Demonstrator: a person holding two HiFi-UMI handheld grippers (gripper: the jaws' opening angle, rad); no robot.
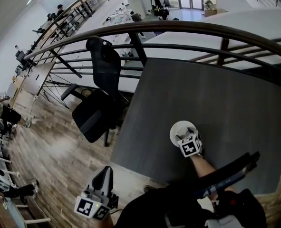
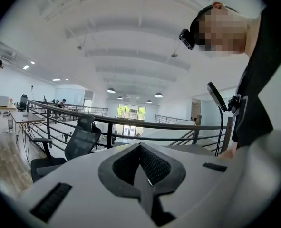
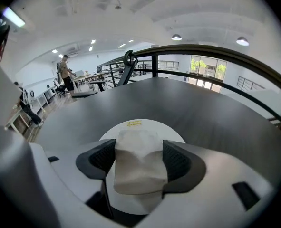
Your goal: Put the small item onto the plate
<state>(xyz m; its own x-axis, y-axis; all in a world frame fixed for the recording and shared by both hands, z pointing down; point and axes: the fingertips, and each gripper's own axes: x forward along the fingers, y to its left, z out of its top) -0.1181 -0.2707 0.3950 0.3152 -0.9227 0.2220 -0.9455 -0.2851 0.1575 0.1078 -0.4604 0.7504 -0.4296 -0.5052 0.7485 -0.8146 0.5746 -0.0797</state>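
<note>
Right tool [image 3: 139, 152] grips a white item [image 3: 140, 175] over the plate [image 3: 145, 125] on the tabletop [image 3: 188, 103]; left tool [image 2: 141, 167] closed, empty.

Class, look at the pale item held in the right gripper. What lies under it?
Under the pale item, pinched by the right gripper, lies a white plate on the dark table. The plate's middle is covered by the item, so contact cannot be judged.
</note>
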